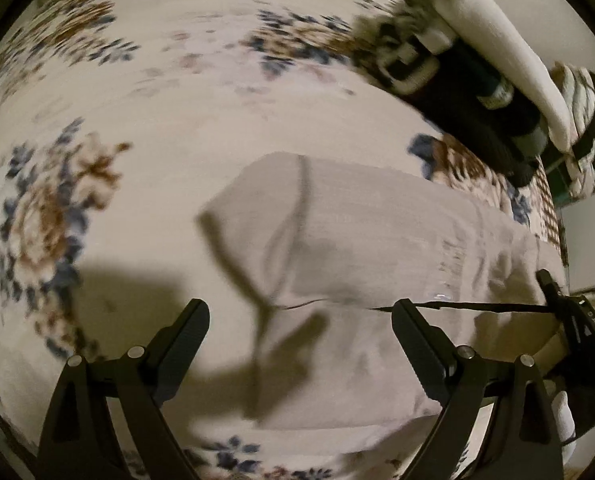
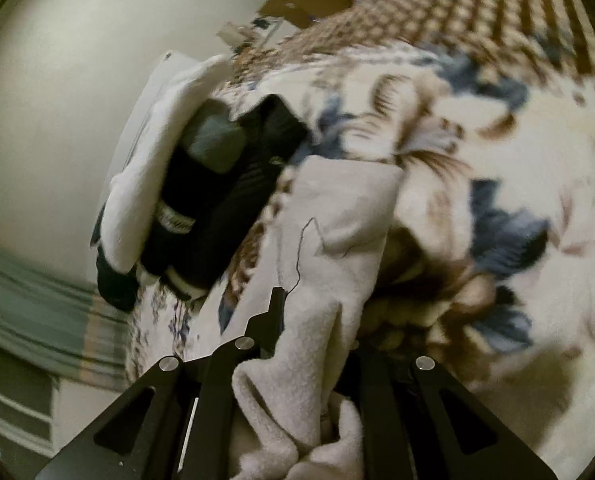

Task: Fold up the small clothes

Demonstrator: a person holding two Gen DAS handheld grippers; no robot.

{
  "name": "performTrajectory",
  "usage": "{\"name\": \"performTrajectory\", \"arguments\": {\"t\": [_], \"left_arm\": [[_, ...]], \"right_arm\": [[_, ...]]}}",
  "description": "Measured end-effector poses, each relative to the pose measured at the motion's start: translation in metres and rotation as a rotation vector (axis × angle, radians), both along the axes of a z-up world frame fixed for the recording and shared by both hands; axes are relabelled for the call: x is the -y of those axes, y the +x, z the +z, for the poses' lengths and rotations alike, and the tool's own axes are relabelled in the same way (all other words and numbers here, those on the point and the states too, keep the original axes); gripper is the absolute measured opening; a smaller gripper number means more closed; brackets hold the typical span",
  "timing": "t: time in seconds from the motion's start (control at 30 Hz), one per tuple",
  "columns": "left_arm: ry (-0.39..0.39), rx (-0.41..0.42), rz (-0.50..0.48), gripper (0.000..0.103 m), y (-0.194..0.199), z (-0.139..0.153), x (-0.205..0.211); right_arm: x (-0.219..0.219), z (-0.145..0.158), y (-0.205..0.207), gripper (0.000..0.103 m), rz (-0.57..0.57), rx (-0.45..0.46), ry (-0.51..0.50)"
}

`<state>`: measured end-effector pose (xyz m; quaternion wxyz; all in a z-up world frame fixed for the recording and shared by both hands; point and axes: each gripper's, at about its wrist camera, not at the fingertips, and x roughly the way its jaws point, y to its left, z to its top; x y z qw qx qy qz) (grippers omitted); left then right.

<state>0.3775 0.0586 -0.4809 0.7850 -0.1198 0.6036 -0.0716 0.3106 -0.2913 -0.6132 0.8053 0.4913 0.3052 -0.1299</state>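
A pale beige fleece garment (image 1: 357, 240) lies spread on the floral bedspread (image 1: 137, 100). My left gripper (image 1: 301, 316) is open and empty, hovering above the garment's near part. My right gripper (image 2: 317, 320) is shut on an edge of the same garment (image 2: 337, 240), which bunches between its fingers and lifts off the bed. The right gripper also shows at the right edge of the left wrist view (image 1: 569, 312), holding the cloth's far right edge.
A pile of other clothes, black pieces (image 1: 477, 96) and a white towel-like piece (image 1: 505, 40), sits at the bed's far edge; it also shows in the right wrist view (image 2: 201, 200). A white wall (image 2: 57, 100) lies beyond.
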Motion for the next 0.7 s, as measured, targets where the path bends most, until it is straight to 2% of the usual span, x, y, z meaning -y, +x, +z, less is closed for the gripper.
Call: {"name": "performTrajectory", "arguments": {"t": [0.07,0.23,0.37,0.43,0.47,0.53,0.6,0.63,0.67,0.7], "left_arm": [[-0.002,0.001,0.044,0.093,-0.004,0.004,-0.021],[0.006,0.011,0.156,0.093,-0.017,0.014,-0.075],[0.029,0.017,0.237,0.093,-0.032,0.020,-0.118],[0.048,0.012,0.273,0.093,-0.040,0.019,-0.137],[0.058,0.003,0.291,0.093,-0.046,0.016,-0.146],[0.066,-0.015,0.321,0.093,-0.055,0.010,-0.161],[0.057,-0.035,0.353,0.093,-0.066,0.005,-0.174],[0.055,-0.033,0.363,0.093,-0.071,0.006,-0.177],[0.057,-0.029,0.367,0.093,-0.075,0.007,-0.177],[0.055,-0.024,0.367,0.093,-0.079,0.009,-0.175]], "right_arm": [[-0.012,0.013,0.004,0.012,0.033,0.000,-0.055],[-0.080,0.047,0.029,0.012,0.223,-0.034,-0.318],[-0.186,0.050,0.052,0.012,0.505,-0.092,-0.624],[-0.231,0.040,0.058,0.012,0.631,-0.123,-0.711],[-0.263,0.028,0.063,0.012,0.742,-0.169,-0.765],[-0.298,0.010,0.065,0.013,0.850,-0.236,-0.782],[-0.316,-0.003,0.068,0.024,0.938,-0.302,-0.743],[-0.320,-0.005,0.067,0.032,0.982,-0.322,-0.704],[-0.318,-0.004,0.067,0.047,1.006,-0.319,-0.661],[-0.311,0.003,0.066,0.059,1.026,-0.307,-0.573]]}}
